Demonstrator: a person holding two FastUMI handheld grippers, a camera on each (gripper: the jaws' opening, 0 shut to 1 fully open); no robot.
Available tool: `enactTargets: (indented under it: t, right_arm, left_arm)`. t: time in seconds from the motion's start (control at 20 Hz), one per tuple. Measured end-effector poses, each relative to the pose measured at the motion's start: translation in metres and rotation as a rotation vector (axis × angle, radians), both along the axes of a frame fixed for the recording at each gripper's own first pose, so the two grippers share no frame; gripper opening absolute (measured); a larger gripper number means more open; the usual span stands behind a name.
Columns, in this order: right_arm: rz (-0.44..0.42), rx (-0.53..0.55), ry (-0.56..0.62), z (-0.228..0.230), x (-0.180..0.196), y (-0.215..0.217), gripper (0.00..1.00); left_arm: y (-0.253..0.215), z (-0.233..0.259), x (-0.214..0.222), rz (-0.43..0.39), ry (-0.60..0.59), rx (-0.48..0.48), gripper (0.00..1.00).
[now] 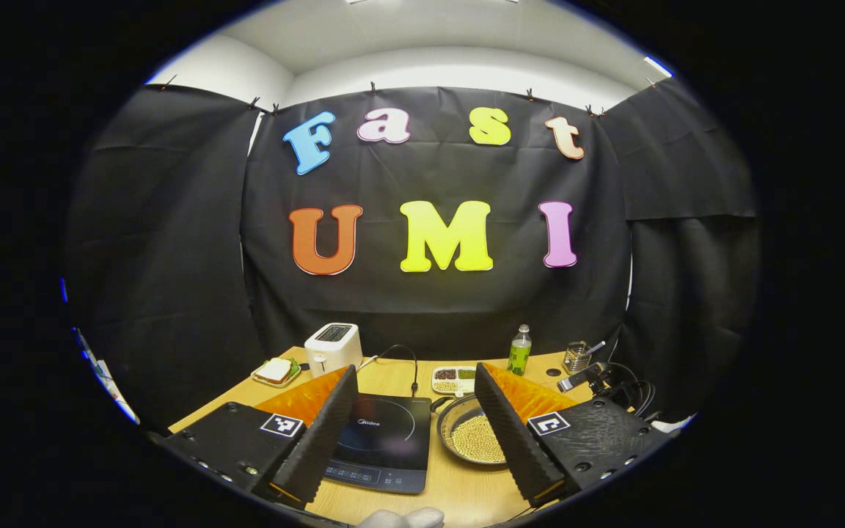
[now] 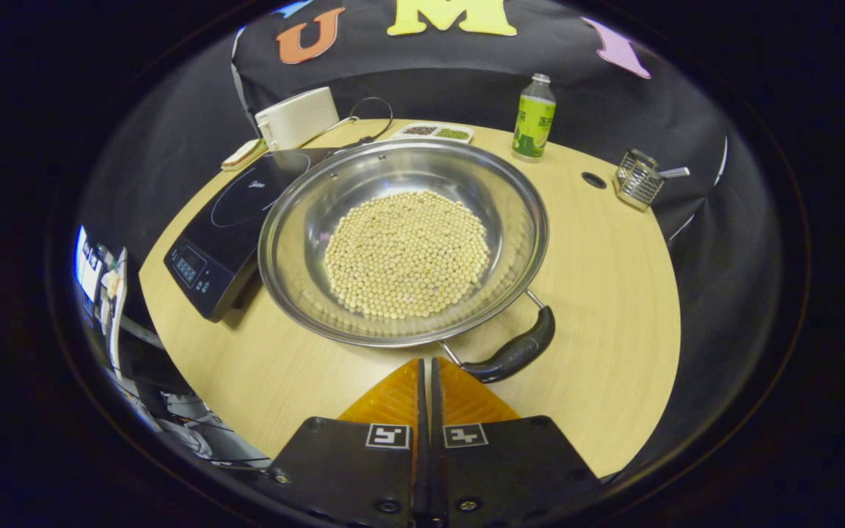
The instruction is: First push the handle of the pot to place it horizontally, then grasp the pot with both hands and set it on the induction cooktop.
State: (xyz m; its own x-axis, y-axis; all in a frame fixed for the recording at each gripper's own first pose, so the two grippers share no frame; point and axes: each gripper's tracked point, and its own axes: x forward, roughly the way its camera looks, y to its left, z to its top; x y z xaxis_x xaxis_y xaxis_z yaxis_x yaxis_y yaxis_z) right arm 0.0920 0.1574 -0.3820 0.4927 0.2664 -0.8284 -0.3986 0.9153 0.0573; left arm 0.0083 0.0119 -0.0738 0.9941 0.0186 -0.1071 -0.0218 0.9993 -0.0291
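While you plan the lift, pot (image 2: 402, 242): on the surface (image 2: 613, 293) beside the cooktop (image 2: 228, 220), full of beans (image 2: 406, 253) (heavy, slick steel).
Hold: black handle (image 2: 514, 352) and far rim.
Fingers: left gripper (image 1: 415, 425) apart, right gripper (image 2: 426, 381) together, empty.

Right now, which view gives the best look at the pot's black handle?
The right gripper view: the pot sits whole and close, its handle just beyond the shut fingertips. In the left gripper view, part of the pot shows between the open fingers, which hide that handle.
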Motion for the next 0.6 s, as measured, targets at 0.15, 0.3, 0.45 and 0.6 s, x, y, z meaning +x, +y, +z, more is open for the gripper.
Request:
enactTargets:
  t: [0.15, 0.3, 0.45, 0.6]
  right_arm:
    - [-0.002, 0.0, 0.001, 0.0, 0.006, -0.007, 0.04]
    - [-0.006, 0.003, 0.004, 0.0, 0.012, -0.014, 0.04]
    - [-0.013, 0.002, 0.008, 0.001, 0.017, -0.023, 0.04]
    - [-0.017, 0.004, 0.01, 0.001, 0.024, -0.033, 0.04]
  left_arm:
    - [-0.002, -0.002, 0.003, 0.006, 0.007, 0.002, 0.96]
    - [-0.004, -0.002, 0.007, 0.013, 0.009, 0.002, 0.96]
    - [-0.007, -0.005, 0.011, 0.02, 0.015, -0.001, 0.96]
    - [-0.012, -0.007, 0.016, 0.025, 0.02, -0.003, 0.96]
